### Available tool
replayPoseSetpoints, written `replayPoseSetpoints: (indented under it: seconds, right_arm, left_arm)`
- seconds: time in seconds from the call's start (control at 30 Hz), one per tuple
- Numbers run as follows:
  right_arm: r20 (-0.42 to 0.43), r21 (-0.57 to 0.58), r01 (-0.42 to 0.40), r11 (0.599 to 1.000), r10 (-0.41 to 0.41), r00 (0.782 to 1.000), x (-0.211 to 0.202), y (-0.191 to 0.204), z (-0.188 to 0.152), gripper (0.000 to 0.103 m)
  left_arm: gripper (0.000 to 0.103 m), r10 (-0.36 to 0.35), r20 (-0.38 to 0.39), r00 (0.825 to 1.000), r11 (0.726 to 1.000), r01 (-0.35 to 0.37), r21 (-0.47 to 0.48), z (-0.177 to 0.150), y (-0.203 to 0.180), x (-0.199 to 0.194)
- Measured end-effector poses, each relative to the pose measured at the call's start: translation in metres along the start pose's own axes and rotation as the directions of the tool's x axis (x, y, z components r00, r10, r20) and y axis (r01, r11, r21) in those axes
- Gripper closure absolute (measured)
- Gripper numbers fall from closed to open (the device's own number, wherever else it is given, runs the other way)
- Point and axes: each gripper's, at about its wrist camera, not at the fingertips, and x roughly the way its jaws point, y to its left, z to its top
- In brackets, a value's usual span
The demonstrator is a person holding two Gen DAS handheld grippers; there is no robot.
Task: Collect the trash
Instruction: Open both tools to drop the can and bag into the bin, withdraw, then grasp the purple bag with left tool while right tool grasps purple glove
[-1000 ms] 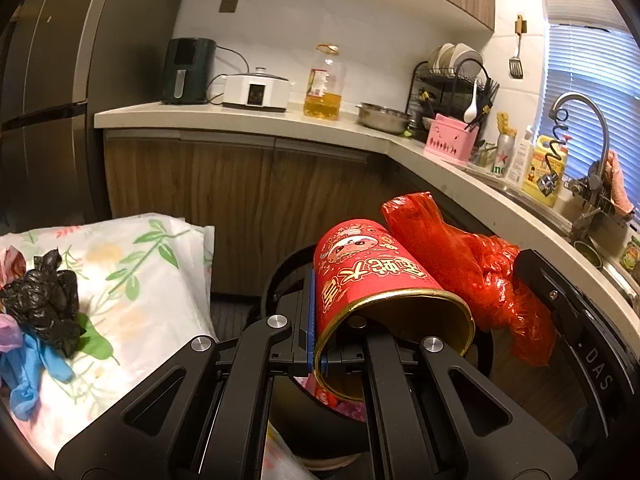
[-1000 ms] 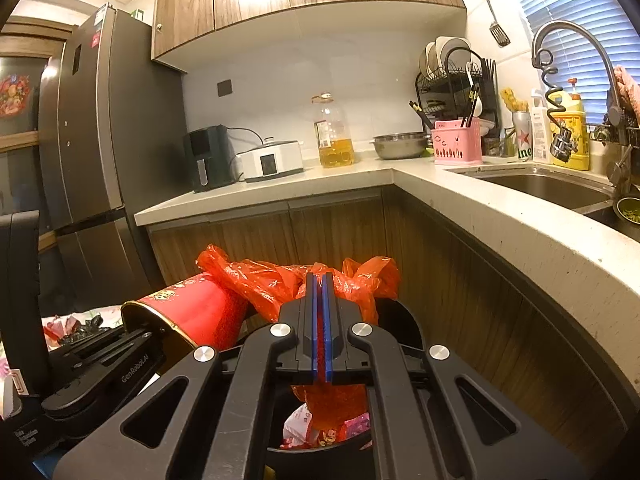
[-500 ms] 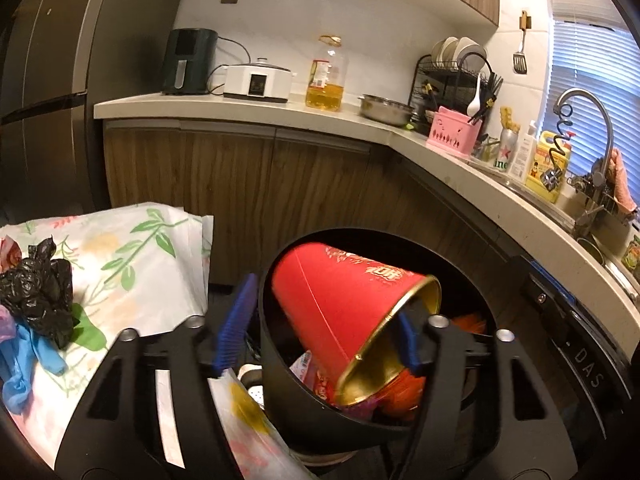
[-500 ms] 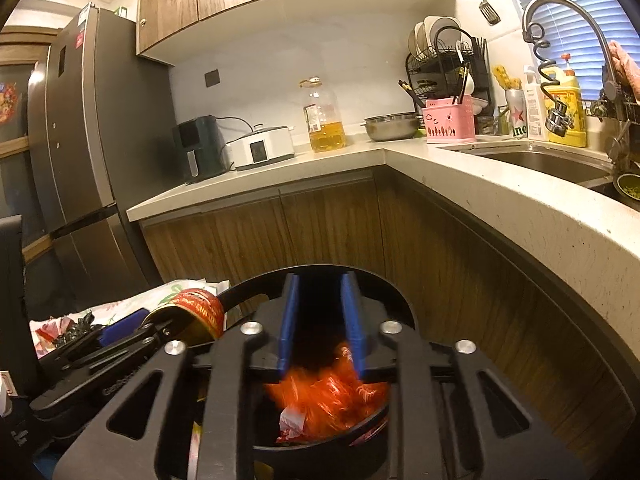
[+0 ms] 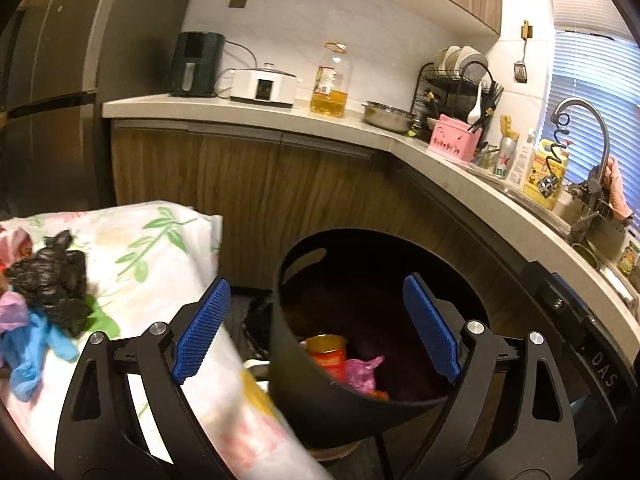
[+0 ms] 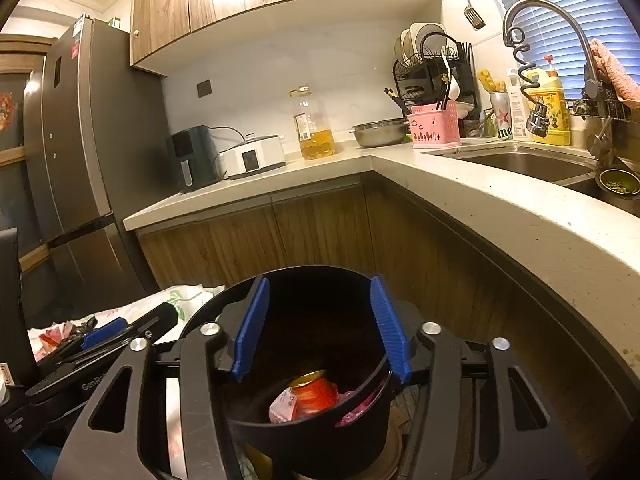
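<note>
A black trash bin (image 5: 320, 392) stands below both grippers; it also shows in the right wrist view (image 6: 280, 432). Inside lie a red cup with a gold rim (image 5: 326, 354), also seen from the right wrist (image 6: 314, 394), and pink and orange wrappers (image 5: 360, 372). My left gripper (image 5: 316, 328) is open and empty above the bin's left rim. My right gripper (image 6: 320, 328) is open and empty over the bin. On a floral cloth (image 5: 152, 256) to the left lie a crumpled black bag (image 5: 52, 280) and a blue glove (image 5: 32, 348).
A curved kitchen counter (image 6: 500, 208) with wooden cabinets wraps the back and right. It holds an oil bottle (image 5: 330, 80), a white cooker (image 5: 264, 86), a pink basket (image 5: 454, 140) and a sink with a tap (image 6: 536, 20). A fridge (image 6: 72, 180) stands at left.
Both grippers have opened. The red cup dropped from the left gripper and the red plastic bag from the right gripper, into the bin. The left gripper has swung slightly left.
</note>
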Motion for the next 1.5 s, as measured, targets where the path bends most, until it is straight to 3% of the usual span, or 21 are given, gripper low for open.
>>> replayPoseSetpoints:
  seconds: [0.17, 0.33, 0.5, 1.03, 1.5]
  right_arm:
    - [0.003, -0.017, -0.018, 1.000, 0.019, 1.000, -0.015, 0.009, -0.004, 0.032]
    - [-0.010, -0.035, -0.045, 0.998, 0.045, 0.999, -0.027, 0.019, -0.011, 0.020]
    - [-0.018, -0.058, -0.077, 0.995, 0.076, 0.997, -0.041, 0.034, -0.019, 0.018]
    - [-0.080, -0.115, -0.252, 0.961, 0.244, 0.966, -0.061, 0.125, -0.062, 0.018]
    - [-0.223, -0.172, -0.447, 0.878, 0.408, 0.885, -0.036, 0.234, -0.109, 0.030]
  left_arm:
    - [0.008, 0.073, 0.027, 0.997, 0.997, -0.073, -0.001, -0.007, 0.012, -0.030]
    - [0.006, 0.163, 0.066, 0.984, 0.987, -0.163, -0.008, -0.017, 0.028, -0.064]
    - [0.006, 0.253, 0.093, 0.963, 0.967, -0.251, -0.033, -0.031, 0.048, -0.097]
    - [0.006, 0.486, 0.102, 0.868, 0.870, -0.468, -0.155, -0.068, 0.131, -0.182]
    - [0.006, 0.643, 0.077, 0.762, 0.752, -0.611, -0.247, -0.091, 0.208, -0.237]
